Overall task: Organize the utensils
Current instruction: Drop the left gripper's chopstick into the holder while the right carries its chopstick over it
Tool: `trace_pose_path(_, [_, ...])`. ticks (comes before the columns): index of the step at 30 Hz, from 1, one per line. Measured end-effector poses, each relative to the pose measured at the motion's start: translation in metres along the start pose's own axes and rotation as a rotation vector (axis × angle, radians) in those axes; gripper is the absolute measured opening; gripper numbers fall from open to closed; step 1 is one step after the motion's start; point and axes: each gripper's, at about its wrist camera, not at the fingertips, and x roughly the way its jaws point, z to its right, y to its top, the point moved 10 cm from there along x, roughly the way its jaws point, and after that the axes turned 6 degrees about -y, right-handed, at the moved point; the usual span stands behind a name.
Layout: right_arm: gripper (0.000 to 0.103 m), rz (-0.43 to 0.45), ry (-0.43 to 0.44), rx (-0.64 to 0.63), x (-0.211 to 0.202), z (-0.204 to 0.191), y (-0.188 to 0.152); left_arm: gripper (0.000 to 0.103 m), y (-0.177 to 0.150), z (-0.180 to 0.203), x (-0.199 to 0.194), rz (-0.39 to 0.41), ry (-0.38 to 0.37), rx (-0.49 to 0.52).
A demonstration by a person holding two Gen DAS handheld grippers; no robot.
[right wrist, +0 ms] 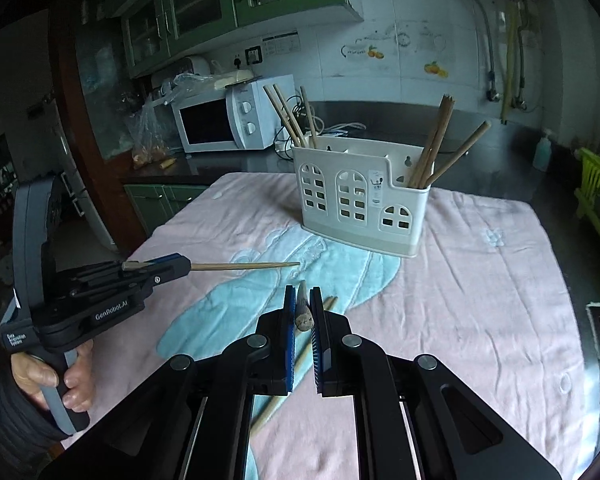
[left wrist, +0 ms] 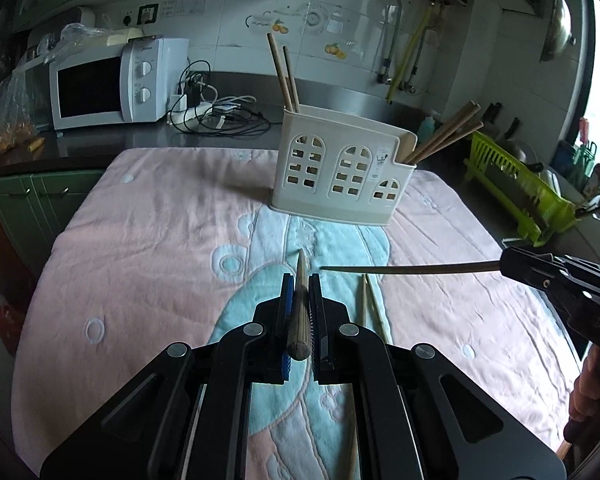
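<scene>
Pink cloth (left wrist: 160, 220) is covering the worktop; left tongs (left wrist: 301, 280) and right tongs (right wrist: 302, 292) are each pinching a chopstick (left wrist: 299, 304) near the holder (left wrist: 340, 168).

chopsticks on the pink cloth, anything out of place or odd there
Yes: two loose chopsticks lie flat on the pink cloth, one crossing the other, while the rest stand in the white holder. The left gripper and right gripper each hold one more. Nothing looks spilled or broken.

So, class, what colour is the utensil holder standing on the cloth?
The utensil holder is cream-white with arched window cut-outs, clearest in the right wrist view.
</scene>
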Motion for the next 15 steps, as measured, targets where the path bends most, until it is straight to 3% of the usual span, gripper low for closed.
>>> trace_pose_path(9, [0.007,0.025,0.040,0.008,-0.012,0.012,0.048,0.006,0.037,0.002,-0.006,0.009,-0.023,-0.018])
trace_pose_path(15, [0.007,0.050,0.033,-0.036,-0.032,0.022,0.085,0.006,0.061,0.014,-0.011,0.018,-0.008,0.044])
